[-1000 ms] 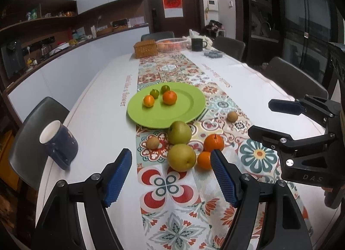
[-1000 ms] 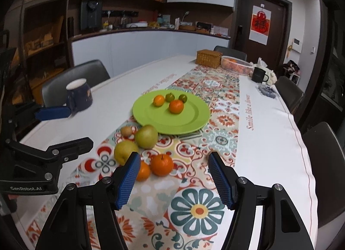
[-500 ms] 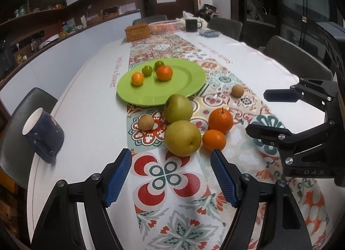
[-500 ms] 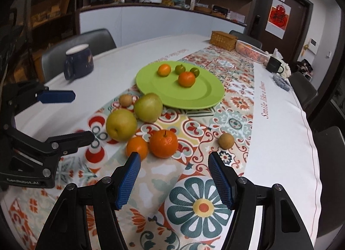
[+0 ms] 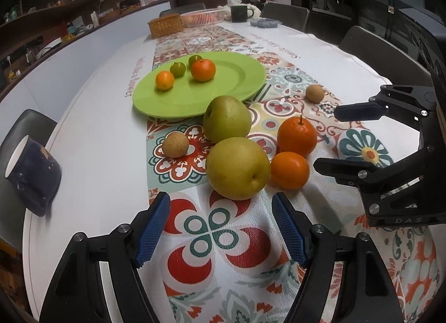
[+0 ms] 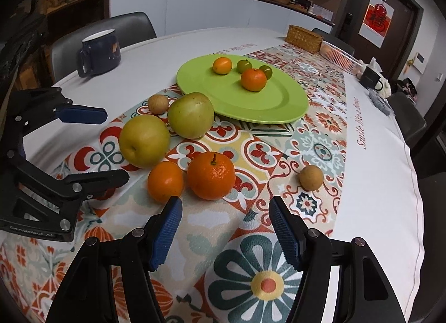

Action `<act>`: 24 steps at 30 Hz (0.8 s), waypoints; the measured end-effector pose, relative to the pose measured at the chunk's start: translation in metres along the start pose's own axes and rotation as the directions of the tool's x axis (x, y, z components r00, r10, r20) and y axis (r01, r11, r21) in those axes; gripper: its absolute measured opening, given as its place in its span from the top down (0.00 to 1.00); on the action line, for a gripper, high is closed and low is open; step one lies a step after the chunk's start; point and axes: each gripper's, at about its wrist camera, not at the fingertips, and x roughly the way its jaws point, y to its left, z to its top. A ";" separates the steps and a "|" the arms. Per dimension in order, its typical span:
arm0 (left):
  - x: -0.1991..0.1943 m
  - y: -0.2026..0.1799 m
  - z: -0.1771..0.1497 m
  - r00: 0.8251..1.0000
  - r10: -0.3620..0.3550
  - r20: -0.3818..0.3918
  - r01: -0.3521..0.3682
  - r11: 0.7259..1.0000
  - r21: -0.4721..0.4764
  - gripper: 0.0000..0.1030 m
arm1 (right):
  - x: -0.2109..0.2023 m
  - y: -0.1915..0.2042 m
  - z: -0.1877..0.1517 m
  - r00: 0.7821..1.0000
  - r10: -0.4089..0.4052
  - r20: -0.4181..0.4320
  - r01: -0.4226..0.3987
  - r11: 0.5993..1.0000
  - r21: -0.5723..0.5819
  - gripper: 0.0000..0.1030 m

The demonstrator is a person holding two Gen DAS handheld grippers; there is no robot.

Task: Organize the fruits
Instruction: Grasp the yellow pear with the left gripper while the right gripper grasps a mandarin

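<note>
**Both grippers open and empty, poised before the loose fruit**

The left gripper (image 5: 220, 228) hangs with its blue ribbed pads spread wide, holding nothing; the large yellow-green pear (image 5: 237, 168) lies just ahead, centred on the gap. The right gripper (image 6: 224, 228) is equally wide and empty, lined up on the big stemmed orange (image 6: 211, 175), with the smaller smooth orange (image 6: 165, 181) just beyond its left pad.

Behind the pear, and touching it or nearly so, sits the round green apple (image 5: 226, 119), close to the near rim of the flat lime-green plate (image 5: 239, 83). The plate lies on the patterned tile-print runner (image 6: 320, 153) along the middle of the table and already carries four small fruits. One small brown round fruit (image 5: 175, 148) rests left of the apple; another (image 6: 311, 177) lies apart, toward the runner's right edge.

The likely trouble is crowding. The pear, apple and both oranges sit packed together, so a pad sliding in beside one could nudge its neighbour and set it rolling. The pear looks nearly as wide as the open jaws, so a slightly off-centre approach may push it away rather than straddle it. The two grippers are also near each other and could collide if both advance together.
</note>
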 end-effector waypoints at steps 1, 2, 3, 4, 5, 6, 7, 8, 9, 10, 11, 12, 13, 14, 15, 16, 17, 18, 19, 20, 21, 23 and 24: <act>0.002 0.000 0.000 1.000 -0.005 -0.003 0.005 1.000 -0.002 0.27 | 0.002 0.000 0.000 1.000 -0.001 -0.003 0.001 1.000 -0.003 0.36; 0.003 0.001 0.001 1.000 -0.007 -0.004 0.007 1.000 -0.002 0.27 | 0.005 -0.001 0.001 1.000 0.000 -0.006 0.000 1.000 -0.006 0.36; 0.004 0.001 0.001 1.000 -0.007 -0.004 0.007 1.000 -0.001 0.27 | 0.007 -0.001 0.002 1.000 0.003 -0.009 -0.003 1.000 -0.008 0.37; 0.005 0.001 0.002 1.000 -0.008 -0.003 0.008 1.000 -0.001 0.27 | 0.009 -0.002 0.002 1.000 0.005 -0.009 -0.005 1.000 -0.008 0.37; 0.006 0.001 0.004 1.000 -0.011 -0.003 0.011 1.000 -0.002 0.27 | 0.010 -0.002 0.003 1.000 0.011 -0.009 -0.011 1.000 -0.009 0.37; 0.007 0.001 0.005 1.000 -0.014 -0.002 0.014 1.000 -0.003 0.27 | 0.011 -0.003 0.004 1.000 0.015 -0.009 -0.015 1.000 -0.011 0.37; 0.008 0.001 0.006 1.000 -0.016 0.000 0.016 1.000 -0.003 0.27 | 0.013 -0.003 0.005 1.000 0.016 -0.008 -0.017 1.000 -0.013 0.37; 0.009 0.002 0.008 1.000 -0.019 0.001 0.019 1.000 -0.003 0.27 | 0.014 -0.004 0.006 1.000 0.019 -0.007 -0.019 1.000 -0.013 0.37; 0.009 0.001 0.009 1.000 -0.020 0.001 0.020 1.000 -0.002 0.27 | 0.016 -0.004 0.007 1.000 0.026 -0.007 -0.026 1.000 -0.013 0.37; 0.011 0.002 0.011 1.000 -0.022 0.001 0.022 1.000 0.000 0.27 | 0.017 -0.005 0.008 1.000 0.031 -0.006 -0.031 0.999 -0.012 0.37; 0.012 0.002 0.012 1.000 -0.020 0.002 0.020 1.000 0.001 0.27 | 0.018 -0.005 0.009 0.999 0.032 -0.004 -0.032 0.999 -0.011 0.37; 0.012 0.002 0.013 1.000 -0.020 0.004 0.020 1.000 0.002 0.27 | 0.018 -0.006 0.010 1.000 0.031 0.000 -0.031 0.999 -0.010 0.37; 0.013 0.003 0.015 1.000 -0.022 0.006 0.022 1.000 0.001 0.28 | 0.019 -0.006 0.012 0.999 0.033 0.005 -0.033 0.999 -0.008 0.37; 0.013 0.004 0.016 1.000 -0.024 0.009 0.024 1.000 -0.002 0.28 | 0.019 -0.007 0.013 0.999 0.038 0.009 -0.038 0.999 -0.003 0.37; 0.013 0.004 0.017 1.000 -0.024 0.011 0.024 1.000 -0.003 0.28 | 0.020 -0.008 0.013 0.999 0.042 0.010 -0.042 0.999 0.002 0.37; 0.014 0.005 0.019 1.000 -0.026 0.013 0.027 1.000 -0.007 0.28 | 0.021 -0.008 0.014 0.999 0.050 0.011 -0.051 0.999 0.009 0.40; 0.015 0.006 0.020 0.999 -0.029 0.014 0.029 0.999 -0.012 0.28 | 0.022 -0.009 0.015 0.998 0.054 0.011 -0.054 0.998 0.011 0.43; 0.016 0.007 0.021 0.999 -0.033 0.015 0.034 0.999 -0.020 0.28 | 0.023 -0.009 0.016 0.998 0.056 0.010 -0.057 0.998 0.014 0.44; 0.016 0.009 0.022 0.999 -0.041 0.017 0.041 0.999 -0.031 0.29 | 0.025 -0.009 0.016 0.998 0.061 0.010 -0.062 0.998 0.019 0.46; 0.017 0.010 0.023 0.999 -0.046 0.017 0.047 0.998 -0.040 0.30 | 0.025 -0.011 0.016 0.998 0.069 0.009 -0.069 0.997 0.025 0.49; 0.018 0.011 0.024 0.998 -0.054 0.018 0.055 0.997 -0.049 0.33 | 0.026 -0.011 0.017 0.997 0.079 0.008 -0.080 0.996 0.033 0.51; 0.019 0.012 0.026 0.997 -0.079 0.017 0.080 0.995 -0.068 0.40 | 0.027 -0.013 0.017 0.995 0.099 0.008 -0.099 0.994 0.049 0.58; 0.020 0.012 0.027 0.996 -0.087 0.018 0.088 0.993 -0.072 0.43 | 0.027 -0.013 0.017 0.995 0.102 0.008 -0.102 0.993 0.054 0.58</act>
